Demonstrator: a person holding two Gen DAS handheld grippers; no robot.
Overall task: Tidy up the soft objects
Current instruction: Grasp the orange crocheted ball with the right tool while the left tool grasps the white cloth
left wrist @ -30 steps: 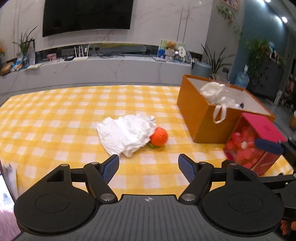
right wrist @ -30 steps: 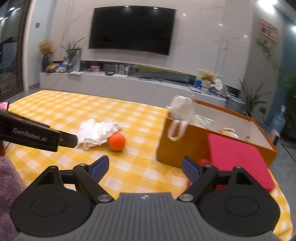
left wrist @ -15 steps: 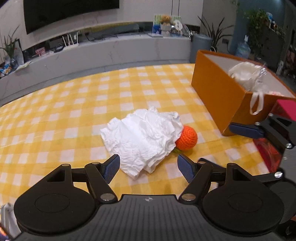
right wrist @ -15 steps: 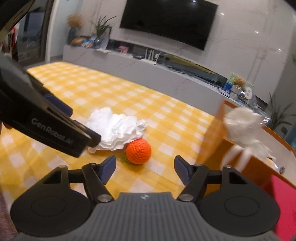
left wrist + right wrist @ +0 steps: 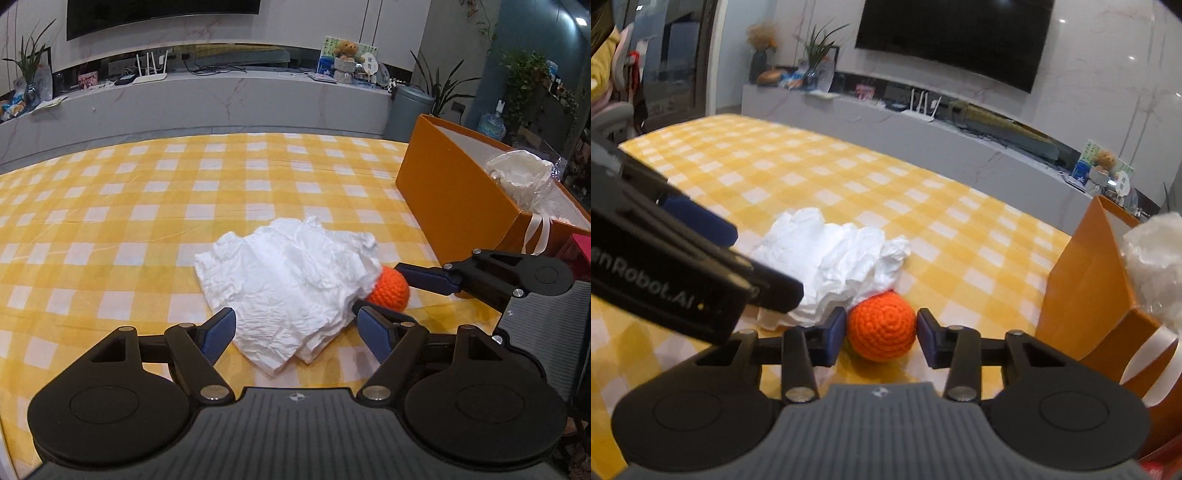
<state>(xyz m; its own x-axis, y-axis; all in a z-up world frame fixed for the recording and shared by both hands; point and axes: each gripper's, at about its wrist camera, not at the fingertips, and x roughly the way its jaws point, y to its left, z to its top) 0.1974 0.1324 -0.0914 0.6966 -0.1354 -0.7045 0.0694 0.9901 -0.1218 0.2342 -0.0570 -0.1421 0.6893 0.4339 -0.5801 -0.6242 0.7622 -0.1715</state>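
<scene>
An orange crocheted ball (image 5: 882, 325) lies on the yellow checked tablecloth (image 5: 147, 206), tucked against a crumpled white cloth (image 5: 291, 280). My right gripper (image 5: 881, 334) has its pads on both sides of the ball, touching or nearly touching it. The ball (image 5: 389, 290) also shows in the left wrist view with a right finger (image 5: 424, 278) beside it. My left gripper (image 5: 297, 332) is open, its fingers straddling the near edge of the white cloth. An open orange box (image 5: 454, 199) stands at the right with a white bundle (image 5: 521, 177) inside.
A pink-red box (image 5: 580, 254) sits by the orange box's near end. A grey TV console (image 5: 221, 96) runs behind the table. The left gripper's body (image 5: 665, 280) crosses the left of the right wrist view.
Both grippers moved forward and down toward the pile. The right gripper narrowed around the orange ball. The left gripper reached the white cloth's near edge.
</scene>
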